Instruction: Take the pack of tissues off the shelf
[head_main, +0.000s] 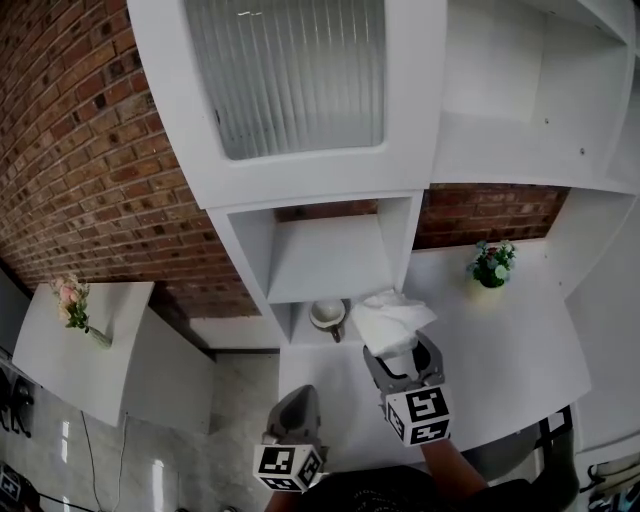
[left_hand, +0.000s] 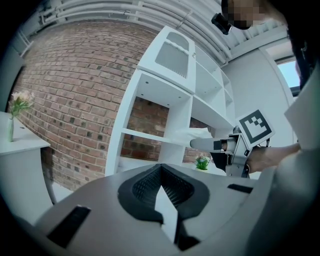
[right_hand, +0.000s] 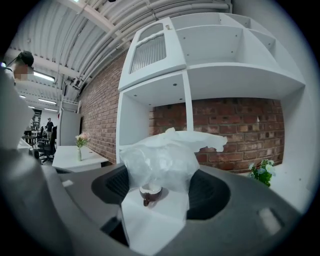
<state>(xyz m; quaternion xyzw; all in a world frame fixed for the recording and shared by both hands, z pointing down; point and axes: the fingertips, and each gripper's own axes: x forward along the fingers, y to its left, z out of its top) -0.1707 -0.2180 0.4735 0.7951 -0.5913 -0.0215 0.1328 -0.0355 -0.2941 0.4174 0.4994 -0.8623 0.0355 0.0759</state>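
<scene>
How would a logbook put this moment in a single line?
right gripper: shut on pack of tissues, held in front of white shelf unit | left gripper: shut, empty | cup: in lower compartment

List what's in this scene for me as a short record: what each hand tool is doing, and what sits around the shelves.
Right tool: closed on the pack of tissues, held in front of the white shelves
Left tool: jaws together, holding nothing, lower left of the right tool
Cup: in the low compartment, left of the pack
Small plant: on the wide ledge at right
Flowers: on a separate white table, far left
Back wall: red brick
</scene>
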